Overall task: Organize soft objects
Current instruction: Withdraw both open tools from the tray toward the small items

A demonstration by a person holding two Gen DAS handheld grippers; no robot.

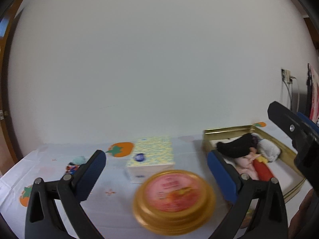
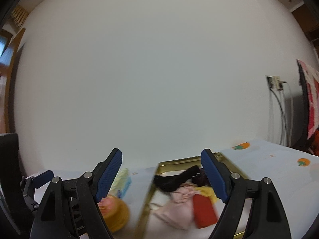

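I saw the soft toys (image 1: 251,159) heaped inside the gold tray (image 1: 225,130), beyond my right tongs (image 2: 161,177), whose jaws gaped empty. My left tongs (image 1: 157,171) also stood spread wide, holding nothing; a round gold tin (image 1: 173,201) lay between them, a tissue box (image 1: 151,157) just past it.
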